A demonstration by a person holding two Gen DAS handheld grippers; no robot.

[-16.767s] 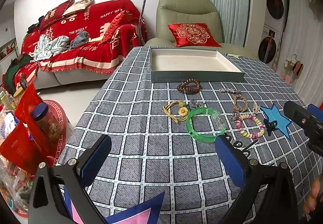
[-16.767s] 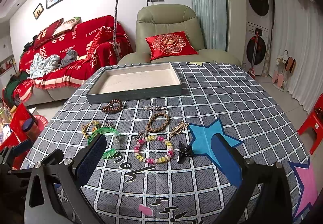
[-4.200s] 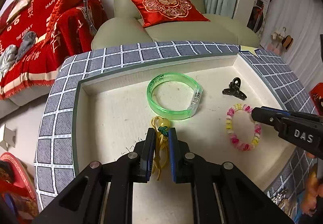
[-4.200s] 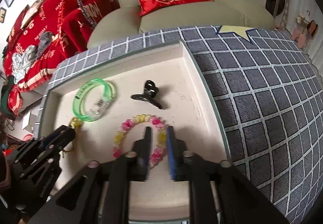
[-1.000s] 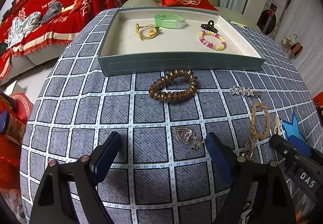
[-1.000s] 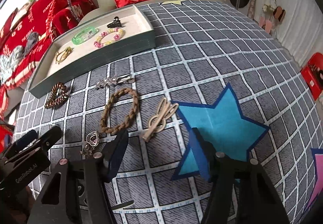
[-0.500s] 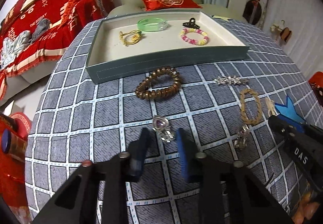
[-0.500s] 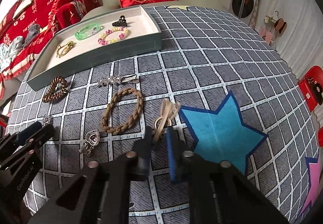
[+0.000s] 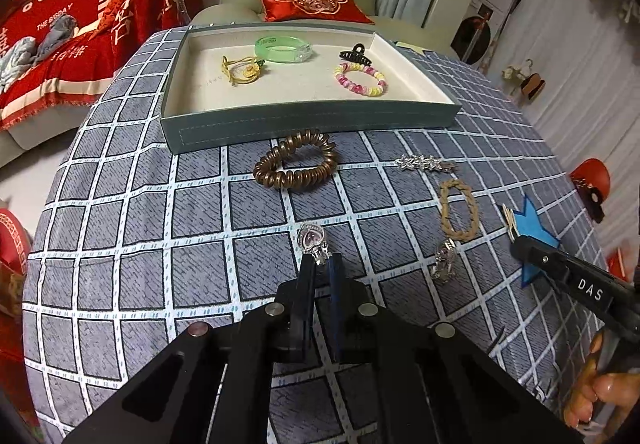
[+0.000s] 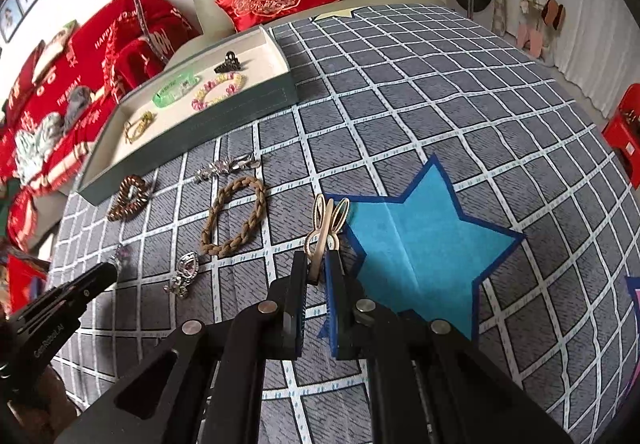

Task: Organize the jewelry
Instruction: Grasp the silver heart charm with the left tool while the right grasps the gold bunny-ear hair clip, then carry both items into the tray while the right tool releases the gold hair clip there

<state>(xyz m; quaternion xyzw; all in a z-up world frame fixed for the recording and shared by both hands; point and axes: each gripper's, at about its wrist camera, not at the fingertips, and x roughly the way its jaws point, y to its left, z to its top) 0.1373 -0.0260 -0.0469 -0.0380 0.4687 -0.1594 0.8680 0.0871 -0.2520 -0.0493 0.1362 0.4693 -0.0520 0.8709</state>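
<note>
Both of your tongs, gaping a second ago, have now clamped onto jewelry on the checked tablecloth (image 9: 120, 204). Your left gripper (image 9: 319, 264) is clenched on the heart-shaped silver clip (image 9: 313, 240); your right gripper (image 10: 318, 264) pinches the beige rabbit-ear hair clip (image 10: 326, 222) at the blue star's (image 10: 416, 240) nine o'clock edge. At twelve o'clock from the left gripper lies the brown coil bracelet (image 9: 296, 164), touching the tray (image 9: 312, 124), which holds the green bangle (image 9: 283, 49), yellow tie (image 9: 240, 70), beaded bracelet (image 9: 361, 78) and black claw clip (image 9: 355, 54). At two o'clock lie the braided band (image 9: 458, 210), star hairpin (image 9: 424, 163) and second silver clip (image 9: 444, 264).
</note>
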